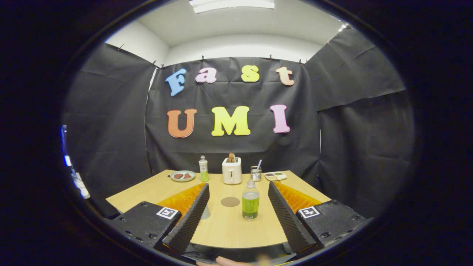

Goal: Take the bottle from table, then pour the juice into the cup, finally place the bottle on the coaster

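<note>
A clear bottle [250, 200] with a white cap, about half full of green juice, stands upright on the wooden table [221, 231]. It sits between my fingers, nearer the right one. My gripper [238, 185] is open, both fingers spread wide and touching nothing. A round brown coaster [230, 201] lies flat just left of the bottle. By the inner side of the left finger shows a pale sliver, perhaps a clear cup [206, 212], mostly hidden by that finger.
Along the table's far edge stand a plate [182, 176] with food, a second green-juice bottle [203, 169], a white toaster [231, 170], a tin [255, 173] with a utensil and a small tray [275, 176]. Black cloth walls close the booth.
</note>
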A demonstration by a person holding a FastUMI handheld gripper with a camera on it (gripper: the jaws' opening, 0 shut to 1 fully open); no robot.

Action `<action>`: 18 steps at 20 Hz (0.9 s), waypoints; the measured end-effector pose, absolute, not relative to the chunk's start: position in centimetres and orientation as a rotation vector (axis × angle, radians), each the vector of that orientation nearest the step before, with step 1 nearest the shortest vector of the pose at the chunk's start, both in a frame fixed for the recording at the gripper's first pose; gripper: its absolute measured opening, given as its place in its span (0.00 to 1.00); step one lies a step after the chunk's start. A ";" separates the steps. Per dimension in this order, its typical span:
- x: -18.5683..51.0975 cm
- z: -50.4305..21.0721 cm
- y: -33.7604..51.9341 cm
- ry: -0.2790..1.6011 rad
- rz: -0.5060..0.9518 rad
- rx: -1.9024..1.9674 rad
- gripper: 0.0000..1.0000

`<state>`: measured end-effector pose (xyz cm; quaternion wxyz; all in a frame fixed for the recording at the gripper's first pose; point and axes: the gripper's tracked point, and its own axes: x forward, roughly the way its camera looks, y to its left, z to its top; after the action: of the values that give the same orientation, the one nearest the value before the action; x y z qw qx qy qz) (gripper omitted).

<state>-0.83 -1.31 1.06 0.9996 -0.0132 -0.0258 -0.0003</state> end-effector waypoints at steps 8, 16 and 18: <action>-0.2 0.6 -2.0 -0.047 -0.004 -0.026 1.00; 5.0 -2.5 -3.0 0.000 0.009 -0.002 1.00; 7.0 -3.5 -3.5 0.013 -0.003 -0.027 1.00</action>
<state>6.99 -3.52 -3.53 0.9999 -0.0137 0.0063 -0.0016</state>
